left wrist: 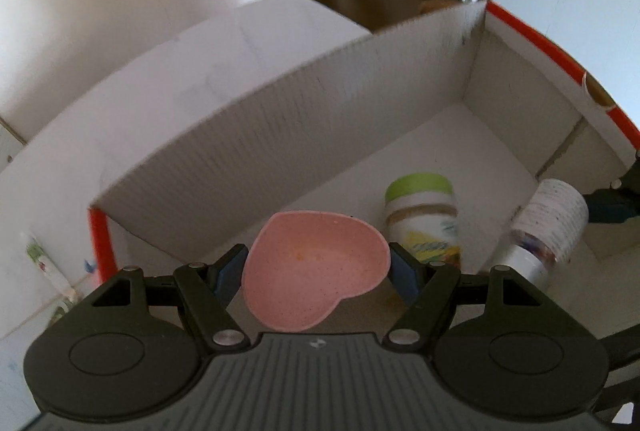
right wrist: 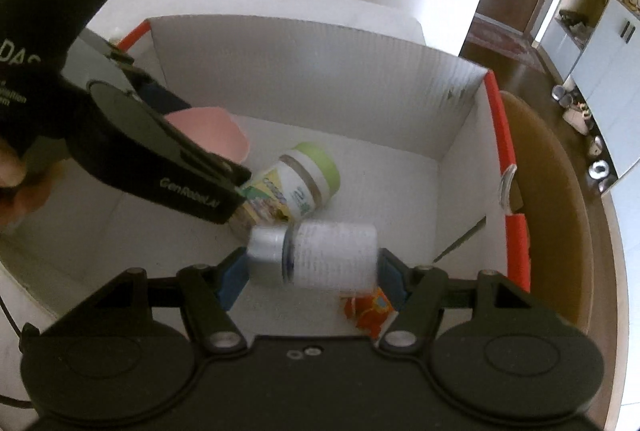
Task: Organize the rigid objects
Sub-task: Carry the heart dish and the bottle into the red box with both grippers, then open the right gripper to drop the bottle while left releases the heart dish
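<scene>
- The left gripper (left wrist: 316, 271) has its blue-padded fingers (left wrist: 230, 273) spread wide and pressed on either side of a pink heart-shaped dish (left wrist: 316, 267), holding it over the open cardboard box (left wrist: 280, 135).
- The right gripper (right wrist: 312, 277) is spread about as far and clamps a white bottle (right wrist: 332, 255) end to end, one pad on its silvery cap and the other on its base, so the bottle lies sideways above the box floor.
- A green-lidded jar (right wrist: 296, 183) already lies tilted on the box floor, just beyond the bottle and beside the dish.
- A small orange-red object (right wrist: 370, 313) lies on the floor under the right gripper; what it is cannot be told.
- My reading is that both items are being set into the box. It would go best to lower each until it nearly rests on the floor, then ease the fingers apart, dish to the left of the jar and bottle to its right, so nothing knocks the jar.
- The dish looks like smooth, shallow moulded plastic, finely speckled and with a thin rim, so it could slip or tip if let go at a tilt.
- The bottle is a cylinder with a printed paper label and would likely roll once released.
- The box walls are white and ribbed, with orange-red outer edges.
</scene>
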`<act>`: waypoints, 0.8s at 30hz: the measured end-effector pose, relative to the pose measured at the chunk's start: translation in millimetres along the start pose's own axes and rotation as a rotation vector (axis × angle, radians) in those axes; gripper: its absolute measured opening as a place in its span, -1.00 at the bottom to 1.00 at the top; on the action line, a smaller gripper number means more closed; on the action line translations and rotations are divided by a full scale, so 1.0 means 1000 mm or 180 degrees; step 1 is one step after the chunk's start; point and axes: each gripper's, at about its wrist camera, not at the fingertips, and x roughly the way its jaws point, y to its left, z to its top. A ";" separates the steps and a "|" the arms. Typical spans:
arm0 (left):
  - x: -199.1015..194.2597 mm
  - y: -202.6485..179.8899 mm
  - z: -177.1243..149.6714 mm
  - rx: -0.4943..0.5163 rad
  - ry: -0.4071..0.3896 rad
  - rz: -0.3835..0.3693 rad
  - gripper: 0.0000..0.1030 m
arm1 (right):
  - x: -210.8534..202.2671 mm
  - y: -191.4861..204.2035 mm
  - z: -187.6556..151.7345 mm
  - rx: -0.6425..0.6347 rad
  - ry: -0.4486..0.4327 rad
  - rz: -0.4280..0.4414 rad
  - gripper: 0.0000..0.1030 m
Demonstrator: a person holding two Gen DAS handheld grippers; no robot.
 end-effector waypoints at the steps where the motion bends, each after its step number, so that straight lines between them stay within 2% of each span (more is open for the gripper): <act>1: 0.002 0.000 -0.001 -0.0004 0.0061 -0.0022 0.45 | 0.001 -0.001 0.001 0.0014 0.0004 0.0009 0.31; 10: 0.011 0.008 -0.004 -0.0139 0.0326 -0.0180 0.44 | -0.007 -0.005 0.002 0.0128 0.0027 0.0029 0.42; 15: 0.004 0.008 -0.007 -0.0188 0.0299 -0.0201 0.45 | -0.019 -0.005 -0.003 0.0140 -0.0059 0.0050 0.60; 24: -0.031 0.010 -0.017 -0.0236 0.0039 -0.0282 0.45 | -0.044 -0.001 -0.011 0.0106 -0.0222 0.0066 0.71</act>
